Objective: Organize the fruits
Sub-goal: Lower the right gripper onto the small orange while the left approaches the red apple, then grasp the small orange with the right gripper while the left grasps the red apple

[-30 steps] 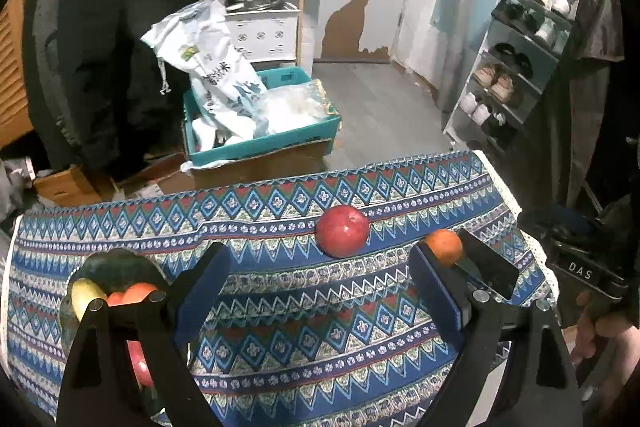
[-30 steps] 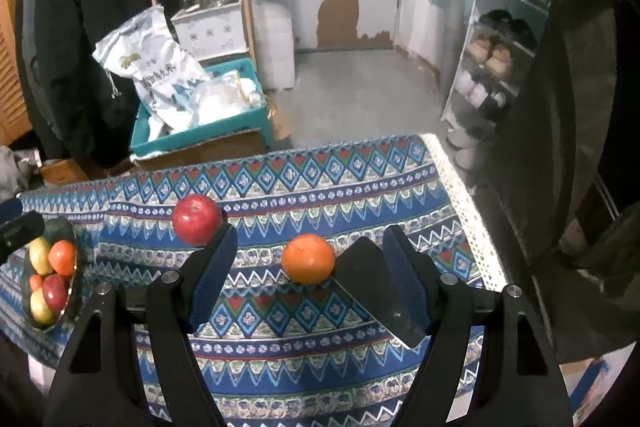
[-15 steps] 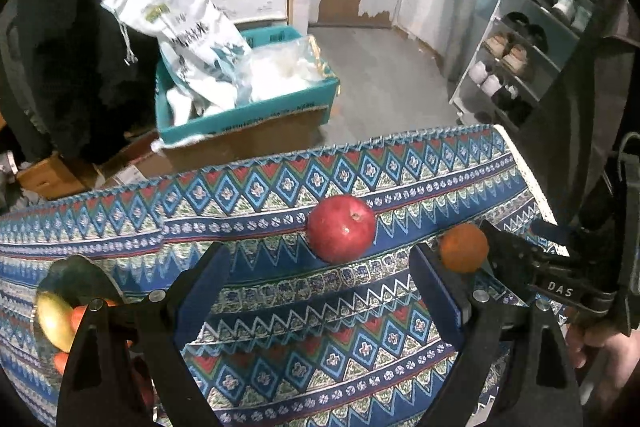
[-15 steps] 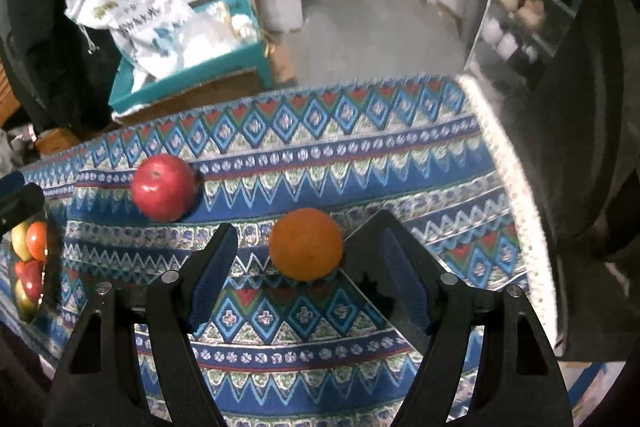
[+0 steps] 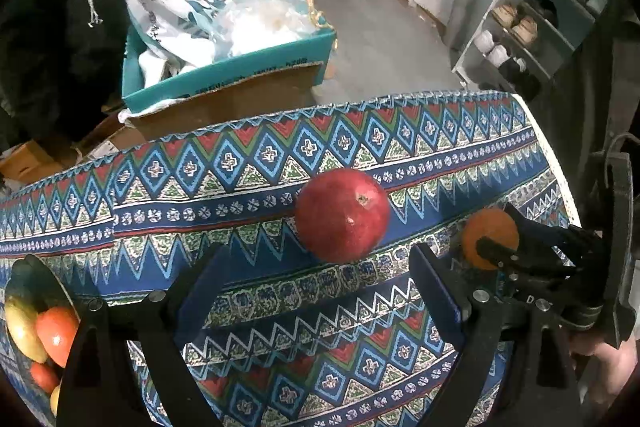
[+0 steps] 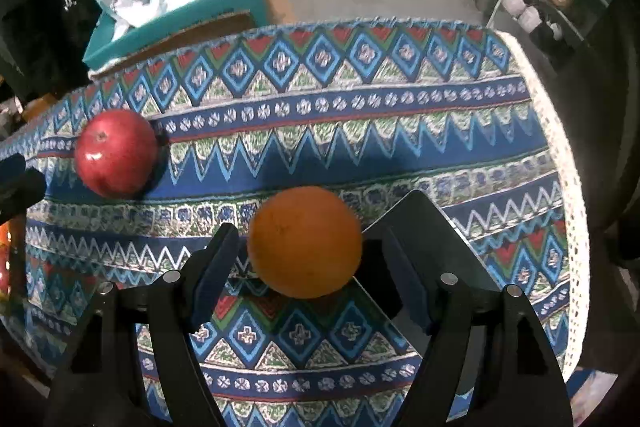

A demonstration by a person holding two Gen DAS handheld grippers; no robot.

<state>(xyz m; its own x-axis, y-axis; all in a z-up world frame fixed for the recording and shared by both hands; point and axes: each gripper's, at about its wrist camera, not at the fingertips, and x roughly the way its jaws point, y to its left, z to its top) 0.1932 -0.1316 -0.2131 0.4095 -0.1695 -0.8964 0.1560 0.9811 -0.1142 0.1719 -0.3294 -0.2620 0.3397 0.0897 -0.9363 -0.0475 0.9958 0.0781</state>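
Note:
A red apple (image 5: 342,215) lies on the patterned tablecloth (image 5: 248,163), just beyond the tips of my left gripper (image 5: 318,267), which is open and holds nothing. An orange (image 6: 304,241) rests on the cloth between the blue pads of my right gripper (image 6: 310,247). That gripper is open, with a thin gap showing at the left pad. In the left wrist view the right gripper (image 5: 510,241) straddles the orange (image 5: 490,231). The apple (image 6: 116,153) is to the orange's left. A dark bowl (image 5: 44,271) with several fruits sits at the lower left.
Behind the table stands a teal box (image 5: 240,71) with white bags on a cardboard carton. A shoe rack (image 5: 532,27) is at the right. The cloth's white lace edge (image 6: 568,163) marks the table's right end. A hand (image 5: 608,355) grips the right tool.
Both grippers have come down toward the table and tilted more steeply. The apple now sits close to the left fingertips, and the orange has come in between the right fingers.

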